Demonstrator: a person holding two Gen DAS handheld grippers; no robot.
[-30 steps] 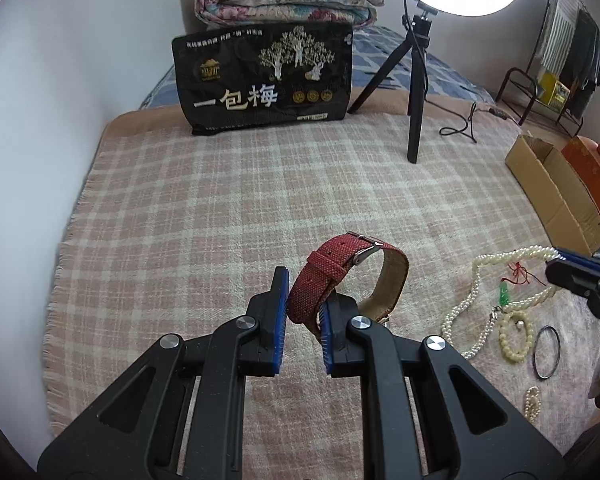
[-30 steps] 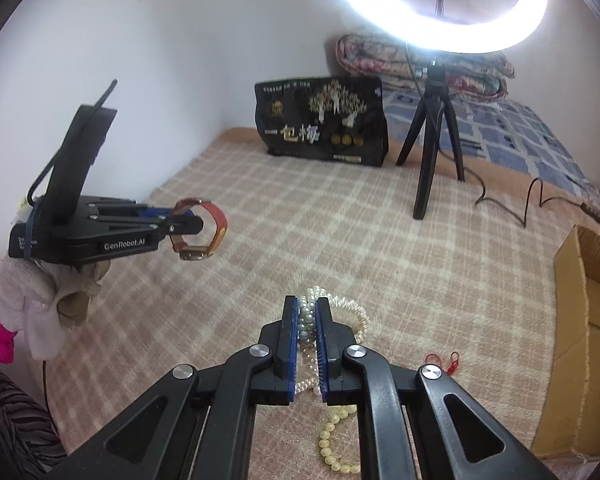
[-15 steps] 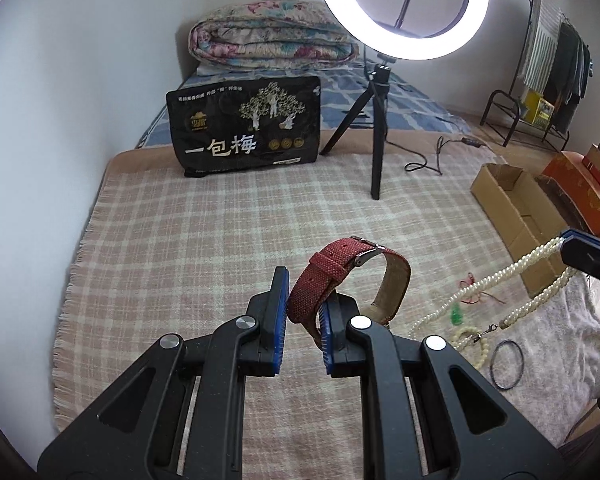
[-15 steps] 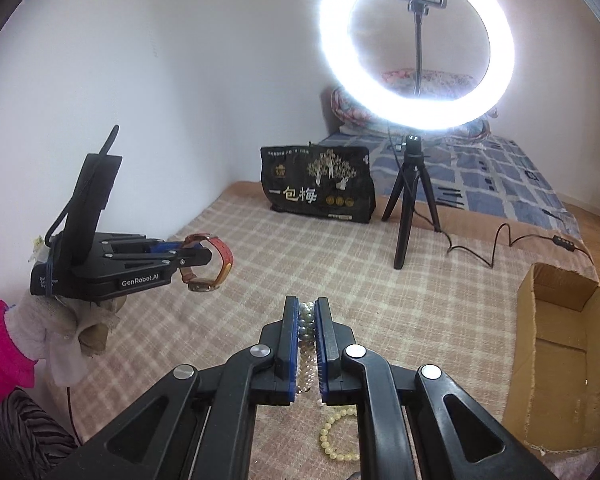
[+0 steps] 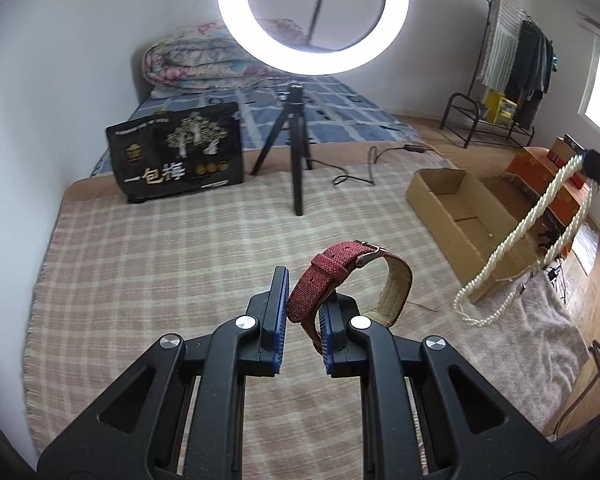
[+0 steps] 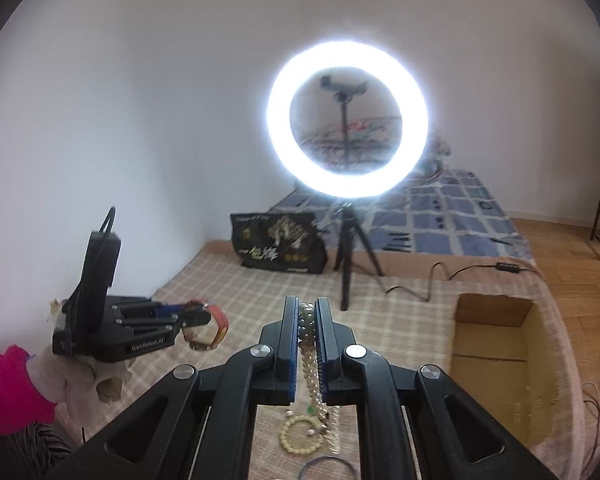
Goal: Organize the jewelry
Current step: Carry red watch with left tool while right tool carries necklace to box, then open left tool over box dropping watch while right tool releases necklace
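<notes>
Wide open plaid blanket ahead, nothing on it. At the far edge the tripod and black bag block the way; the open cardboard box crowds the right.

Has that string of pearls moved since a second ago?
Yes. The pearl necklace has gone up: it lay on the checked blanket before, and now hangs clear of it from the right gripper, beside the cardboard box.
</notes>
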